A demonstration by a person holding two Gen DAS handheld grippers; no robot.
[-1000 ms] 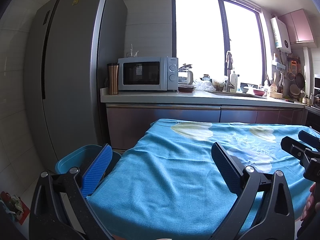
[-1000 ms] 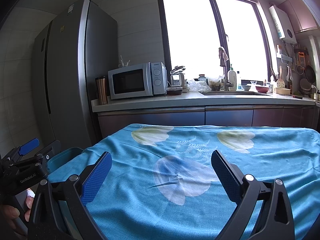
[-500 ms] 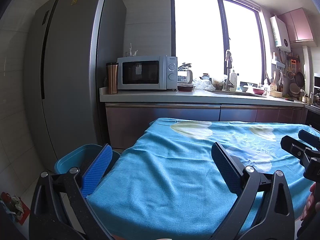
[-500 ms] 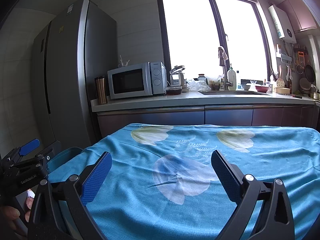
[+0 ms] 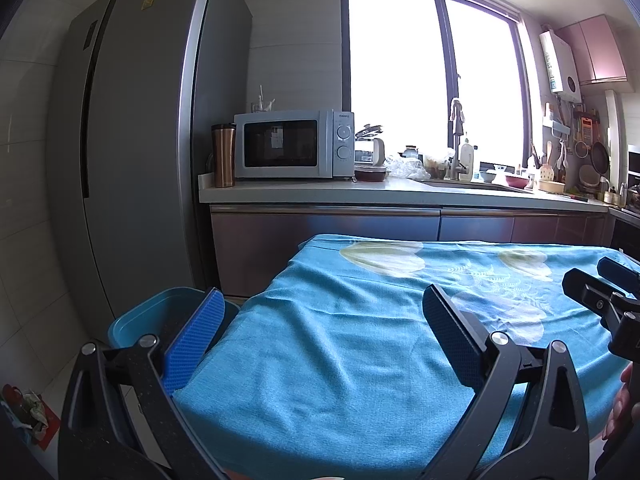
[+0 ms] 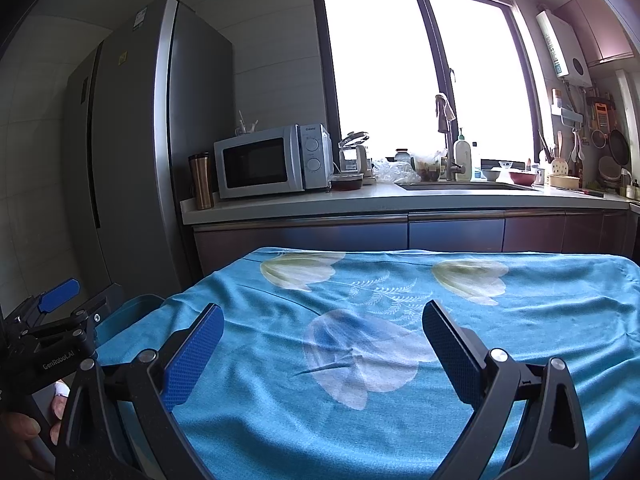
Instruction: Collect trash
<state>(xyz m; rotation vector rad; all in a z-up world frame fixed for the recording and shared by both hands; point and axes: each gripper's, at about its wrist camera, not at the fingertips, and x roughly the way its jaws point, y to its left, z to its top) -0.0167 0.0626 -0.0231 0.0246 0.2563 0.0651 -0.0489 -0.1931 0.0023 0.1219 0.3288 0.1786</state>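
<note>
My left gripper (image 5: 322, 320) is open and empty above the near left corner of a table covered by a blue flowered cloth (image 5: 360, 344). My right gripper (image 6: 322, 338) is open and empty over the same cloth (image 6: 400, 320), further right. A blue bin (image 5: 160, 308) stands on the floor at the table's left corner; its rim shows in the right wrist view (image 6: 132, 308). No trash shows on the cloth. Crumpled paper on a red item (image 5: 30, 410) lies on the floor at far left.
A tall grey fridge (image 5: 140, 140) stands at left. Behind the table runs a counter (image 5: 400, 194) with a microwave (image 5: 292, 144), a copper tumbler (image 5: 223, 155), a sink and kitchenware. Each gripper shows at the edge of the other's view.
Both views have shifted very slightly; the grippers stay open and hover in nearly the same place.
</note>
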